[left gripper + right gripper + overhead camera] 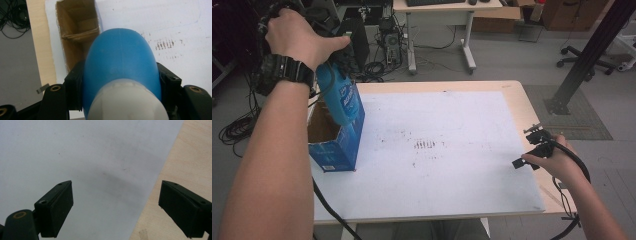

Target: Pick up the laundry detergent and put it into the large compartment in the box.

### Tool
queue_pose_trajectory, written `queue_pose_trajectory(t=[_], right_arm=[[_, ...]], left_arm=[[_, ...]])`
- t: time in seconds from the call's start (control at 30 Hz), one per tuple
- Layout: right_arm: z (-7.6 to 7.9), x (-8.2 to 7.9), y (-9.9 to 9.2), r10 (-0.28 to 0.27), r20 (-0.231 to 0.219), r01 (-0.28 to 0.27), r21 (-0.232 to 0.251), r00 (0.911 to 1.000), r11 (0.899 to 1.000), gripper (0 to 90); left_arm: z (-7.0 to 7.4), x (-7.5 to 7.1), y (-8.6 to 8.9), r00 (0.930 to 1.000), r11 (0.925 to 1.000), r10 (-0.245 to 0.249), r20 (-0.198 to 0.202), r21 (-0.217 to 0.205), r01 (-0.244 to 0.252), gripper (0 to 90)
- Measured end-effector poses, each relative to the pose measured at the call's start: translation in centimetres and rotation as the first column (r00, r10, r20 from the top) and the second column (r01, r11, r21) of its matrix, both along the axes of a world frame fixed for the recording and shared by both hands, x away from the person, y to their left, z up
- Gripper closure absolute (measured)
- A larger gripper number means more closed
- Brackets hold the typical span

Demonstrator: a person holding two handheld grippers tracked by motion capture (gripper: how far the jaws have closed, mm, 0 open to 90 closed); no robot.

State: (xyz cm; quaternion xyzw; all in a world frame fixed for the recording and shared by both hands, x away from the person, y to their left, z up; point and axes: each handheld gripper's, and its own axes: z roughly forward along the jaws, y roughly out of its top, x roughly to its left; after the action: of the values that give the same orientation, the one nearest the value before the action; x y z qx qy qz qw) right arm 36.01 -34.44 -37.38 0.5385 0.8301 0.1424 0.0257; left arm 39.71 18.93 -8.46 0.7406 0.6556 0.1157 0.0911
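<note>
Bottle (pixel 339 97) hangs pinched in our left claw (pixel 332 60), one blue bottle, long axis near upright, base down. High view: it sits right over the open top of one blue box (pixel 337 145) at the left edge of the surface (pixel 512 100), base at or just inside the mouth, cannot tell how deep. White sheet (pixel 452 150) covers most of the surface, one sheet. Our left hand (pixel 299 37) is on top, well above the box. Right claw (pixel 532 150) rests far off at the right edge, nothing in it.

Left gripper view: bottle (pixel 120 65) fills the middle, both jaws pressed on its sides, pale cap end nearest the camera. Box opening (pixel 77 30) lies beyond and to the left of the bottle, brown inside, so we judge the bottle is not yet centred over it; the coming move likely needs a small shift toward the opening, then straight down along the bottle's axis.

Right gripper view: right claw (pixel 115 210) spread wide, empty, over the sheet (pixel 75 157) edge with bare wood surface (pixel 190 157) beside it. Left hand is the nearer one by far.

Count: one bottle, one box, two claws.
</note>
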Motion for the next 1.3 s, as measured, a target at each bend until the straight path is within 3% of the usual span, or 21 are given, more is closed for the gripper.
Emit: queue_pose_trajectory(t=[0.57,1.3], right_arm=[[-0.3,0.0,0.1,-0.002,-0.006,0.002,0.004,1.0000,1.000,12.1],[-0.6,-0.1,0.0,-0.009,-0.012,0.009,0.005,0.9999,1.000,12.1]], left_arm=[[-0.5,-0.2,2.9,0.9962,0.9964,0.084,0.024,0.009,-0.084,37.8],[-1.0,-0.2,4.5,0.9911,0.9919,0.124,0.047,0.019,-0.125,37.7]])
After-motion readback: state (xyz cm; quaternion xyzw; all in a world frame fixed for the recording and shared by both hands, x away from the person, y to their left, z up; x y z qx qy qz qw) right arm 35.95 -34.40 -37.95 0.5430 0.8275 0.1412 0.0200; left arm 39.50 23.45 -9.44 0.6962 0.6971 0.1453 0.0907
